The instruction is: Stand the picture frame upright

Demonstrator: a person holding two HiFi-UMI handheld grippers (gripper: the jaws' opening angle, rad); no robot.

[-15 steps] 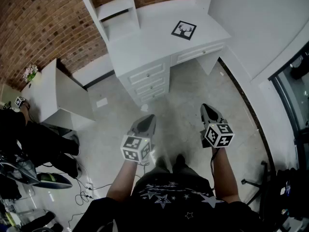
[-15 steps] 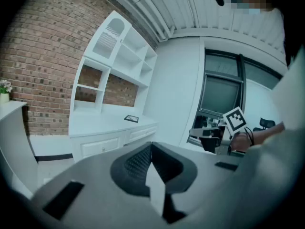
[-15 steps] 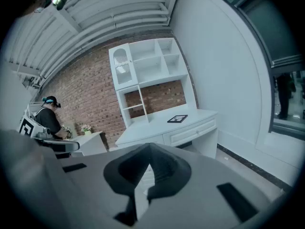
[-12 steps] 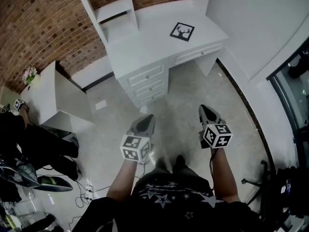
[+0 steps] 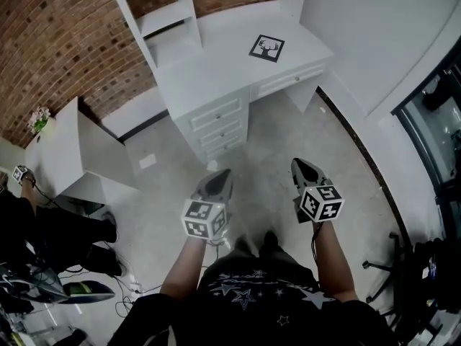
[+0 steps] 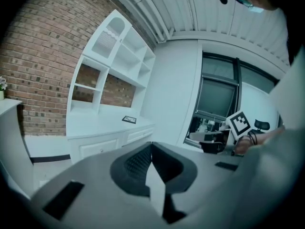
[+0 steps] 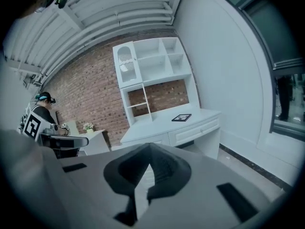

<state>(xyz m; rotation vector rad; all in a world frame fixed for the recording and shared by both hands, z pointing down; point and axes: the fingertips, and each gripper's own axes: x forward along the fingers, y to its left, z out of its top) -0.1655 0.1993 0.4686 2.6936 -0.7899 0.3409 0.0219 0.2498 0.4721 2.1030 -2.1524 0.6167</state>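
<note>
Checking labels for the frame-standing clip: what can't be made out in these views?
Picture frame: lies flat on the desk, so its back and any stand are hidden in the head view; too small for detail in both gripper views.
Shelf unit: top cut off by the head view's upper edge.
Person at left: cut by the head view's left edge.
</note>
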